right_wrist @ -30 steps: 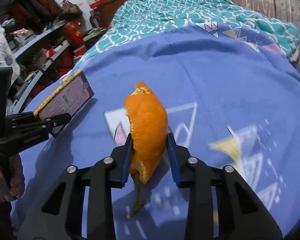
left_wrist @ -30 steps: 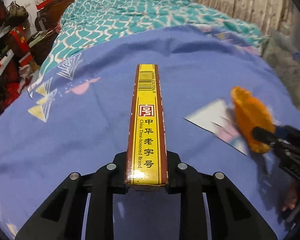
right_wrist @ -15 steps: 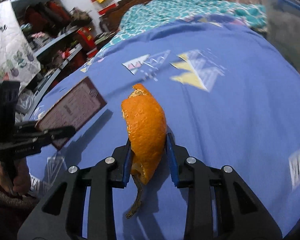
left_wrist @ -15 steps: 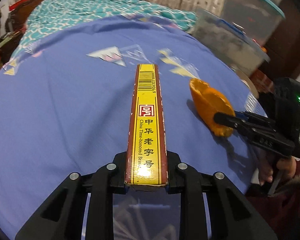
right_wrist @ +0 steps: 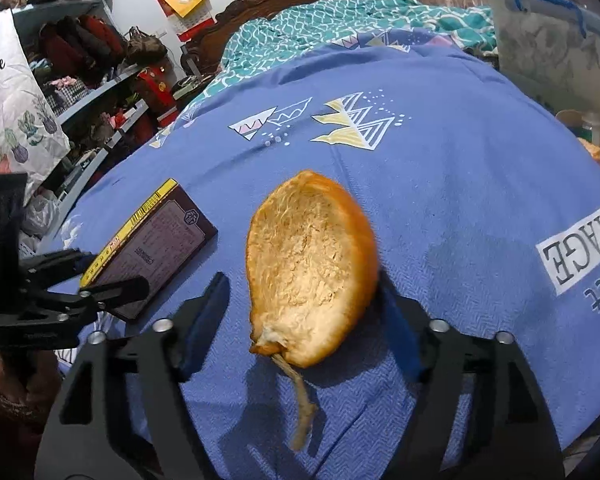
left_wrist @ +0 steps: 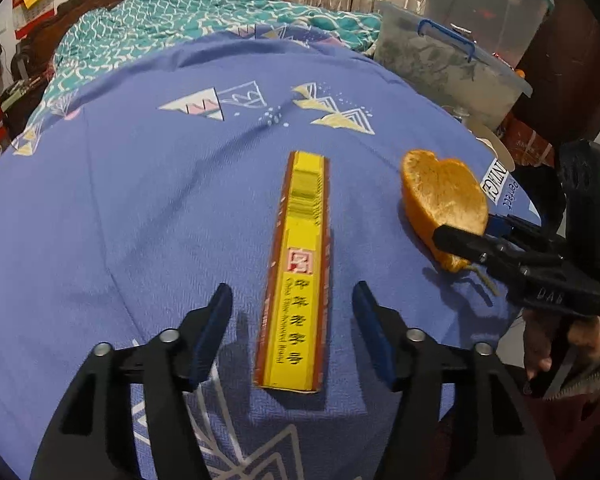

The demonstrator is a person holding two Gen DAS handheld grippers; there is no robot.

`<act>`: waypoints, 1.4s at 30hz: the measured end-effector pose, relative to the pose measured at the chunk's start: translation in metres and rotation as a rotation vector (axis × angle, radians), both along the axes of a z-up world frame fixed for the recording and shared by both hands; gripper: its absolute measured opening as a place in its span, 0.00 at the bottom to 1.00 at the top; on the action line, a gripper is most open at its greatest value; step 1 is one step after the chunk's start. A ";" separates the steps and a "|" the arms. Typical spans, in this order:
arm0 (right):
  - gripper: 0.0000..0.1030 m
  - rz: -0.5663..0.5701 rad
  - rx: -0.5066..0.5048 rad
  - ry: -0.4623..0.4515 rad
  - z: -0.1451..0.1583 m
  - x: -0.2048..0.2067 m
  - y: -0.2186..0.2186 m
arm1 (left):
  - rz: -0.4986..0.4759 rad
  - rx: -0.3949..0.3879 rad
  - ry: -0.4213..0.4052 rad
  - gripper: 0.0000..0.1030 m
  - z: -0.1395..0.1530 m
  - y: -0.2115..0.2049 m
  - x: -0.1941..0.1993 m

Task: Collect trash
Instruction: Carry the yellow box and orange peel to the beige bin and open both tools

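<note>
Left hand-held gripper: jaws have just been opening and now stand wide apart, pads clear of the yellow box, which a second ago was clamped between them. The box now sits on its narrow edge in the lower centre of the left wrist view, between the spread fingers, touching neither; whether it rests on the blue bedspread I cannot tell. Right hand-held gripper: jaws also just been opening, no longer pinching the orange peel. The peel, earlier held edge-on, now shows its pale inner face at centre frame in the right wrist view, stringy stem trailing toward the bottom; whether it touches the right pad is hidden. Since a second ago the background has shifted: a clear storage bin now fills the upper right of the left wrist view.
</note>
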State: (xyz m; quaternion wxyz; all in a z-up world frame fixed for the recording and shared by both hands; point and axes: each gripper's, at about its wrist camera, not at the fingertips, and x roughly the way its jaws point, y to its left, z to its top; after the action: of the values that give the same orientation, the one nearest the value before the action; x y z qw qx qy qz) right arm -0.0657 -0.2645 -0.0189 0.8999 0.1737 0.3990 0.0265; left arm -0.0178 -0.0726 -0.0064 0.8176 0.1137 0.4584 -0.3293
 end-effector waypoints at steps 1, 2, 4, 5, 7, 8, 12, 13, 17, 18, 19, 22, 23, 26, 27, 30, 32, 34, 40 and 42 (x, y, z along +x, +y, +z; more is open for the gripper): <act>0.77 0.002 -0.008 0.002 -0.001 0.000 0.001 | -0.003 0.007 -0.014 0.63 0.002 -0.002 -0.002; 0.78 0.005 -0.018 0.007 -0.002 -0.001 0.002 | -0.005 0.014 -0.022 0.64 0.003 -0.004 -0.003; 0.81 0.012 -0.036 0.011 -0.004 -0.001 0.002 | -0.009 0.040 -0.037 0.65 0.003 -0.010 -0.006; 0.81 0.013 -0.052 0.009 -0.005 -0.001 0.003 | -0.012 0.051 -0.039 0.65 0.001 -0.012 -0.007; 0.67 0.015 -0.090 -0.001 -0.007 -0.001 0.003 | -0.018 0.084 -0.039 0.55 -0.005 -0.019 -0.006; 0.59 0.030 -0.107 -0.010 -0.008 -0.002 0.003 | -0.026 0.099 -0.023 0.42 -0.009 -0.023 -0.004; 0.34 0.036 -0.067 -0.071 -0.005 -0.008 -0.010 | -0.049 0.101 0.044 0.21 -0.011 -0.040 0.012; 0.32 0.014 -0.052 -0.084 -0.005 -0.010 -0.019 | -0.057 0.092 0.057 0.21 -0.009 -0.047 0.017; 0.30 -0.099 0.032 -0.124 -0.006 -0.019 -0.069 | -0.150 0.058 0.062 0.21 0.008 -0.105 0.036; 0.30 -0.122 0.040 -0.129 -0.005 -0.020 -0.080 | -0.176 0.052 0.063 0.21 0.012 -0.120 0.038; 0.30 -0.160 0.045 -0.136 -0.003 -0.022 -0.098 | -0.214 0.044 0.062 0.21 0.016 -0.143 0.040; 0.30 -0.275 0.061 -0.154 0.000 -0.030 -0.153 | -0.321 0.035 0.050 0.21 0.027 -0.210 0.042; 0.30 -0.311 0.070 -0.158 0.001 -0.033 -0.171 | -0.348 0.030 0.046 0.21 0.029 -0.228 0.042; 0.30 -0.451 0.109 -0.152 -0.001 -0.044 -0.235 | -0.439 0.006 0.061 0.21 0.035 -0.297 0.042; 0.30 -0.480 0.114 -0.150 -0.002 -0.046 -0.248 | -0.463 -0.006 0.076 0.21 0.036 -0.321 0.044; 0.30 -0.568 0.107 -0.131 -0.006 -0.050 -0.290 | -0.513 -0.035 0.107 0.21 0.037 -0.381 0.050; 0.31 -0.600 0.124 -0.103 -0.011 -0.047 -0.316 | -0.535 -0.052 0.131 0.21 0.035 -0.416 0.053; 0.41 -0.615 0.159 -0.080 -0.018 -0.042 -0.333 | -0.557 -0.064 0.160 0.23 0.029 -0.448 0.054; 0.65 -0.694 0.211 -0.112 -0.019 -0.058 -0.340 | -0.542 -0.011 0.160 0.67 0.000 -0.490 0.054; 0.65 -0.727 0.178 -0.154 -0.014 -0.071 -0.326 | -0.535 -0.033 0.180 0.67 -0.001 -0.481 0.056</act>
State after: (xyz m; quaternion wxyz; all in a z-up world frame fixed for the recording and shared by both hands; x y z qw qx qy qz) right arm -0.1366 -0.5909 -0.0333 0.8594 0.3787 0.2389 -0.2469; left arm 0.0378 -0.5536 -0.0069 0.6593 0.1874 0.4776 -0.5497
